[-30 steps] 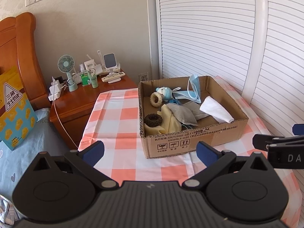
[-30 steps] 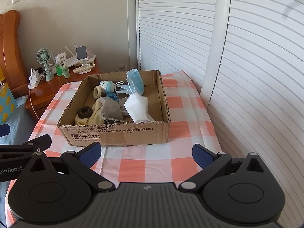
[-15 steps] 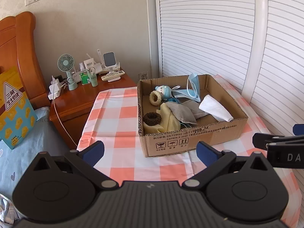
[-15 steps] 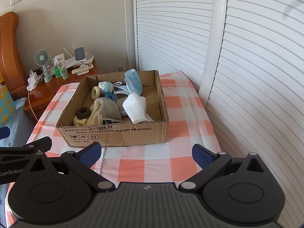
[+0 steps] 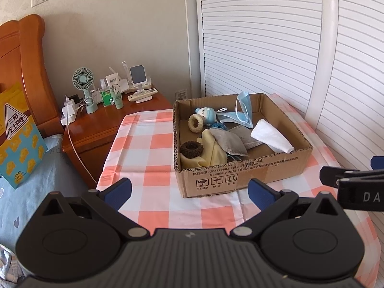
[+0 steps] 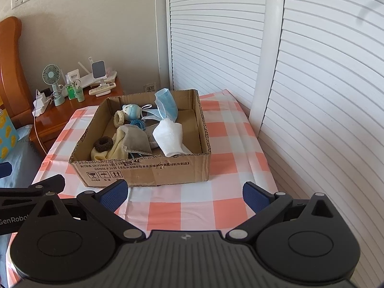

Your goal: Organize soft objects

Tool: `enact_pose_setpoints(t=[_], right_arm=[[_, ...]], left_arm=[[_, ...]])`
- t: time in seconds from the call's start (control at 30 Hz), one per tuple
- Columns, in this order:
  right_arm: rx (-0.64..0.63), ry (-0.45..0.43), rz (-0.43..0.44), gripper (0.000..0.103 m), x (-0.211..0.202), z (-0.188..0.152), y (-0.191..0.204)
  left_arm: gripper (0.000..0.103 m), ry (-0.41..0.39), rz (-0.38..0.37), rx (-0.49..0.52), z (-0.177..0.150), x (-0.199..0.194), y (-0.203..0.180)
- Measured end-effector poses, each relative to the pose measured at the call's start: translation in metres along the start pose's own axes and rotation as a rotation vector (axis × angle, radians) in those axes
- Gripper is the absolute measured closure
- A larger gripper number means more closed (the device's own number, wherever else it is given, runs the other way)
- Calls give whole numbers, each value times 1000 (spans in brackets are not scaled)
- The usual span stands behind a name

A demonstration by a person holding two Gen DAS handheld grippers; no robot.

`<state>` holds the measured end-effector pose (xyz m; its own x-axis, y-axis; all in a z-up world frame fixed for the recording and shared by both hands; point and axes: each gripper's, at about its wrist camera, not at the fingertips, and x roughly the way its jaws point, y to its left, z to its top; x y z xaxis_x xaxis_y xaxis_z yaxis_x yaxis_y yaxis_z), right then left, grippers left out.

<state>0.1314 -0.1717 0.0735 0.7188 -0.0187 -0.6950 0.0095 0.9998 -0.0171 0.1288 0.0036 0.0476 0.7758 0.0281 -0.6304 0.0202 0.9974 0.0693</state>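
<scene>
A cardboard box [image 5: 240,180] [image 6: 144,170] stands on the checked tablecloth. Inside lie a white folded cloth [image 5: 271,139] [image 6: 170,139], a grey mask [image 5: 230,141] [image 6: 135,140], a yellow cloth [image 5: 211,153] [image 6: 115,150], a brown hair tie [image 5: 191,148] [image 6: 103,143], a beige hair tie [image 5: 195,123], a small blue plush [image 5: 206,115] [image 6: 131,111] and a blue face mask [image 5: 243,110] [image 6: 166,104]. My left gripper [image 5: 189,190] is open and empty, held back from the box's near wall. My right gripper [image 6: 184,194] is open and empty, also in front of the box.
The checked table [image 5: 144,148] [image 6: 235,144] runs along white slatted doors [image 5: 276,36] on the right. A wooden nightstand [image 5: 100,124] with a fan, bottles and a remote stands at the left, beside a bed with a yellow bag [image 5: 16,134].
Both grippers have drawn slightly back and up from the box, so it looks a little smaller and farther. Both stay open. Nothing in the box moved.
</scene>
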Motion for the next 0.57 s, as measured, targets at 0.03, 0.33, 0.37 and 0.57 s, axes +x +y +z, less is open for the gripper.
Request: enact_pose_setpoints(t=[0.03, 0.33, 0.37, 0.57], right_arm=[[0, 0, 1, 0, 0, 0, 0], [-6, 5, 2, 0, 1, 0, 1], [-6, 5, 2, 0, 1, 0, 1], [-8, 6, 4, 0, 2, 0, 1]], left_arm=[[1, 1, 1, 0, 0, 0, 0], [1, 2, -4, -1, -1, 1, 0], [1, 2, -4, -2, -1, 1, 0], [1, 3, -5, -5, -1, 1, 0]])
